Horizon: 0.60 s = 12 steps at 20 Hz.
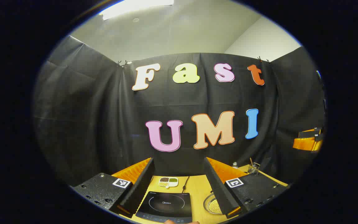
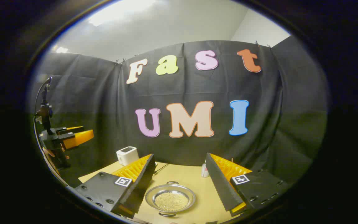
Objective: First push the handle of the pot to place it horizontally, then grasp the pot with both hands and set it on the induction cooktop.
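My left gripper is spread wide above the table, and between its fingers lies the black induction cooktop. Behind it sits a small divided dish of beans. The steel pot, holding what I think are yellow beads, stands just to the right of the cooktop, between the wide-open fingers of my right gripper. Farther back on the wooden table is a white toaster.
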{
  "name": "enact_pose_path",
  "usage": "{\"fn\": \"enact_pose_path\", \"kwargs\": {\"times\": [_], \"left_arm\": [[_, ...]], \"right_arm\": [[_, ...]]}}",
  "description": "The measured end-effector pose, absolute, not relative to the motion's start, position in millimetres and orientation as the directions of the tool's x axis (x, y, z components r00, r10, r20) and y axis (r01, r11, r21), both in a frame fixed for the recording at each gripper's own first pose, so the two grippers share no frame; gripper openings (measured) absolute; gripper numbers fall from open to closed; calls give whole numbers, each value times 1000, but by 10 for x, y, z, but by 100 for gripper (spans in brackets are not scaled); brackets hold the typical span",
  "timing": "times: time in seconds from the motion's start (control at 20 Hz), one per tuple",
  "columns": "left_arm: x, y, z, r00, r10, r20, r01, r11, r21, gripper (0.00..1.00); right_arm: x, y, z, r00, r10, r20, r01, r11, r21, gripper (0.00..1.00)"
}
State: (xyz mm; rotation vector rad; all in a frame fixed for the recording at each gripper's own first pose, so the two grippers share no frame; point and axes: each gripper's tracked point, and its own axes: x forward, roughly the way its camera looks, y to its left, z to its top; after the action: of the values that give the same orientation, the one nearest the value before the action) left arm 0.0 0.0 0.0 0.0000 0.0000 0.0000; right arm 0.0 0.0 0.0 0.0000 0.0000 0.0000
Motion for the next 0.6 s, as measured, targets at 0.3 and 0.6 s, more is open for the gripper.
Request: {"fn": "enact_pose_path", "kwargs": {"times": [0.3, 0.6], "left_arm": [[33, 2, -6, 1000, 1, 12, -1, 1000, 2, 94], [127, -19, -65, 1000, -3, 27, 3, 1000, 20, 93]], "right_arm": [[32, -116, 11, 1000, -10, 5, 10, 1000, -15, 93], [126, -174, -98, 1000, 15, -9, -15, 1000, 6, 94]]}}
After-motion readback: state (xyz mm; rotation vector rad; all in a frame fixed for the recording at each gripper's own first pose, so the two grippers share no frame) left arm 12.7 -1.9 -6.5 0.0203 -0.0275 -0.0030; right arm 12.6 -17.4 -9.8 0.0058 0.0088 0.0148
